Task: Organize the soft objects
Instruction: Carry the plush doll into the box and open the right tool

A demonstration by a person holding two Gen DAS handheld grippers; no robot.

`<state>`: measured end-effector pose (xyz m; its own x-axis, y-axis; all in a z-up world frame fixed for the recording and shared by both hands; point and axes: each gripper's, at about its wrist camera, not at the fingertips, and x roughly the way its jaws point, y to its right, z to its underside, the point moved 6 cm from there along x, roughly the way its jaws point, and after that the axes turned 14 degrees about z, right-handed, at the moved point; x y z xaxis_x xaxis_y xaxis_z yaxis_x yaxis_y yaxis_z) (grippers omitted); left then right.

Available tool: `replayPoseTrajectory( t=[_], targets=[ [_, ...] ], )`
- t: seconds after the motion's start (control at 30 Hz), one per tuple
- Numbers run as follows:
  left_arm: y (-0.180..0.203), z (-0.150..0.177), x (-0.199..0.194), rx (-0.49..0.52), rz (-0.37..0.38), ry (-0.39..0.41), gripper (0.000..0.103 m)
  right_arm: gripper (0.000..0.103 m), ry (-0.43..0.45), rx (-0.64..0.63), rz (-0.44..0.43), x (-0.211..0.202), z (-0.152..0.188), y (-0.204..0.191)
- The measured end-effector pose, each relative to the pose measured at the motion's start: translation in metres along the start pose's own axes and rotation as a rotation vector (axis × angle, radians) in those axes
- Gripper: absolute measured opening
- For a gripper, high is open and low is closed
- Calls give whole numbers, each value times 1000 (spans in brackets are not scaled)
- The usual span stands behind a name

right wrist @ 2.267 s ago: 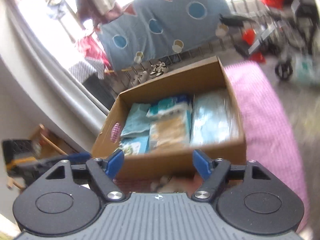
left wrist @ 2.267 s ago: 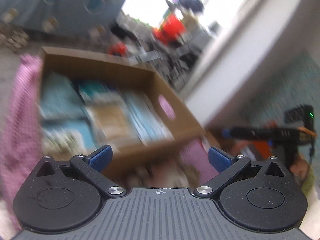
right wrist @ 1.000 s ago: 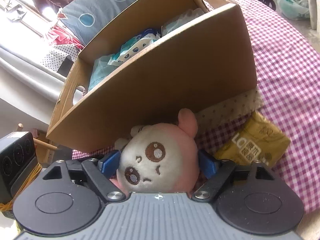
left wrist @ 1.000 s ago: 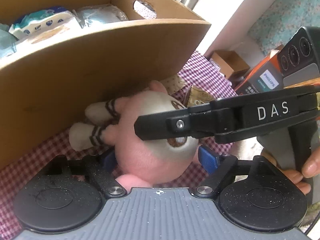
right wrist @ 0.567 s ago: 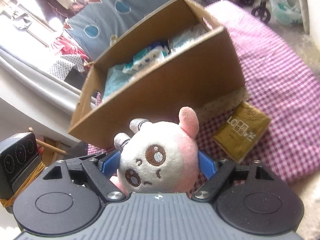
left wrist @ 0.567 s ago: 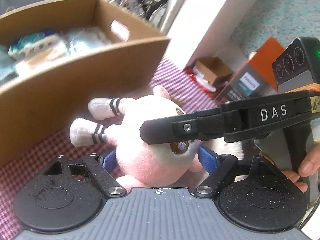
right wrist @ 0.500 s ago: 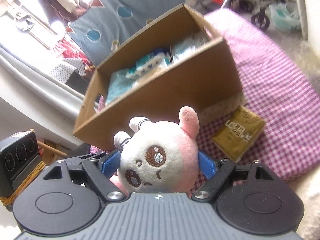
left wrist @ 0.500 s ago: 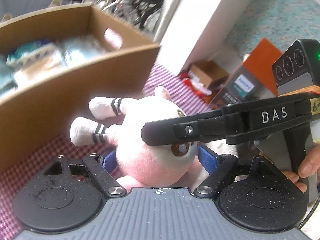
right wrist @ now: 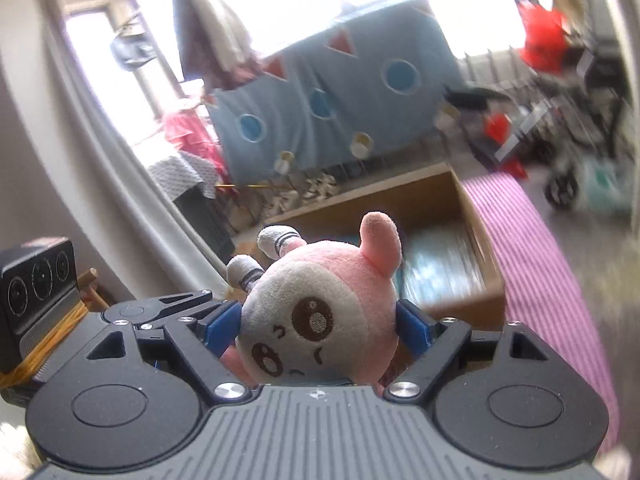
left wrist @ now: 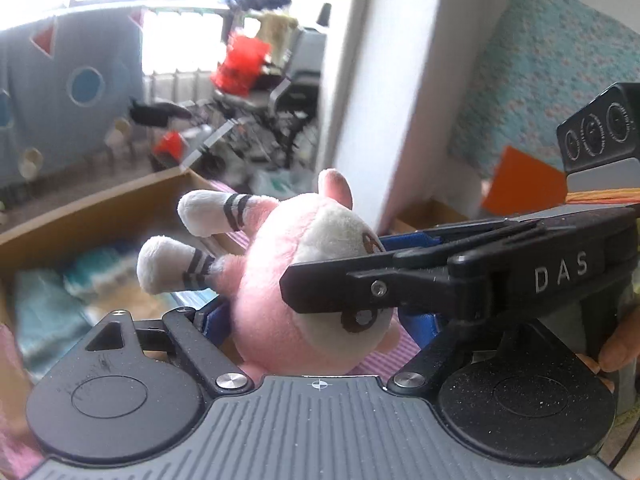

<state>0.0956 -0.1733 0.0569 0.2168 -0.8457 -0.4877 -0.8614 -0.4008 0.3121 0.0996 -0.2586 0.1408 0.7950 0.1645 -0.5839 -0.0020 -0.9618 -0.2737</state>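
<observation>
The only writing we can read is the white lettering "DAS" on the side of the right gripper (left wrist: 372, 280), seen crossing the left wrist view.

We see both grippers clamped on one round pink-and-white plush toy with brown embroidered eyes (right wrist: 320, 320). The left gripper (left wrist: 316, 320) has its blue fingers (left wrist: 214, 318) pressed against the toy's pink body, while the right gripper's fingers (right wrist: 414, 330) squeeze the head from both sides, face towards the right wrist camera. The toy's two white, dark-striped limbs (left wrist: 200, 208) stick out away from the left camera.

A second ago the toy lay on the pink checked cloth (right wrist: 536, 264) against the front wall of the open brown cardboard box (right wrist: 468, 208), beside a yellow packet. Now we hold it in the air above the box's near edge, with the blurred blue and teal soft packs (right wrist: 440, 264) inside the box showing below and behind it. The packet has dropped out of view, and the room behind, with a blue hanging sheet with circles (right wrist: 344, 92), fills more of both views.
</observation>
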Motion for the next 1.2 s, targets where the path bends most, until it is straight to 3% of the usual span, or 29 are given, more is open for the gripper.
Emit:
replayPoseTrajectory(
  t=[0.1,0.2,0.43,0.67,1.0,1.2],
  targets=[
    [-14,-22,-5,-3,-60,28,85,86,-6,-51,-44,21,-30,-14],
    [-37,-39,-7,-37,-108,39,85,86,-66,-77,-90,57,-55,-17],
    [-120,-42,24,-272,-97,-48,85,86,-371,-86,-188,173,-80,-3],
    [-189,-9,69,-539,-16,-208,85,86,-660,-101,-217,266,-55,16],
    [-215,23,94,-680,68,-349,87,86,-826,-190,-189,300,-17,28],
    [-222,21,89,-704,79,-336,91,86,-832,-266,-166,300,-8,22]
  ],
)
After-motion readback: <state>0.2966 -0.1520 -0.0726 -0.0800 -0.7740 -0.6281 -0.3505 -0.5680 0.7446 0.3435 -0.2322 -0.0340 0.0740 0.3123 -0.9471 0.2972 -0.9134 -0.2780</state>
